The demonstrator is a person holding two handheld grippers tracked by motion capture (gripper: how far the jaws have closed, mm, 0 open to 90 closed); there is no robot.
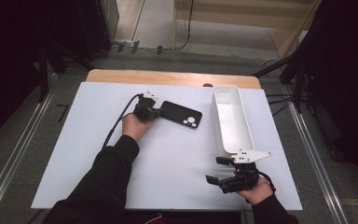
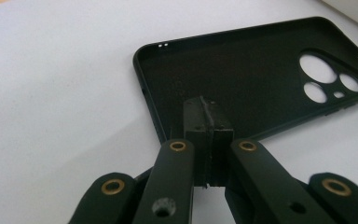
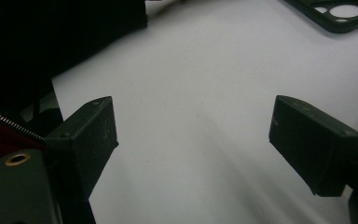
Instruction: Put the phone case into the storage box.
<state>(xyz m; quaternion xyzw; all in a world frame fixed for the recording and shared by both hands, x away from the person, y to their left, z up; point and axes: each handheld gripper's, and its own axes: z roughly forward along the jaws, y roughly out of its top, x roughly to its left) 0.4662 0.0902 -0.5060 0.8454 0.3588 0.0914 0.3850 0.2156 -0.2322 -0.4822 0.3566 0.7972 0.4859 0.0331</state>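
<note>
A black phone case (image 1: 181, 114) lies inside-up on the white table top (image 1: 168, 158), left of centre at the back, with its camera cutouts at the right end. In the left gripper view the case (image 2: 261, 70) lies just beyond the jaws. My left gripper (image 1: 150, 112) (image 2: 207, 109) is shut, its tips over the case's near left corner; I cannot tell whether they pinch anything. My right gripper (image 1: 216, 170) (image 3: 193, 135) rests near the table's front right edge, open, with bare table between its jaws. A corner of the case (image 3: 335, 11) shows far off in the right gripper view.
A long white empty bin (image 1: 216, 116) stands lengthwise at the right, between the case and the table's right edge. The right gripper lies just in front of its near end. A black cable (image 1: 119, 121) trails from the left gripper. Wooden table edge (image 1: 168, 77) runs along the back.
</note>
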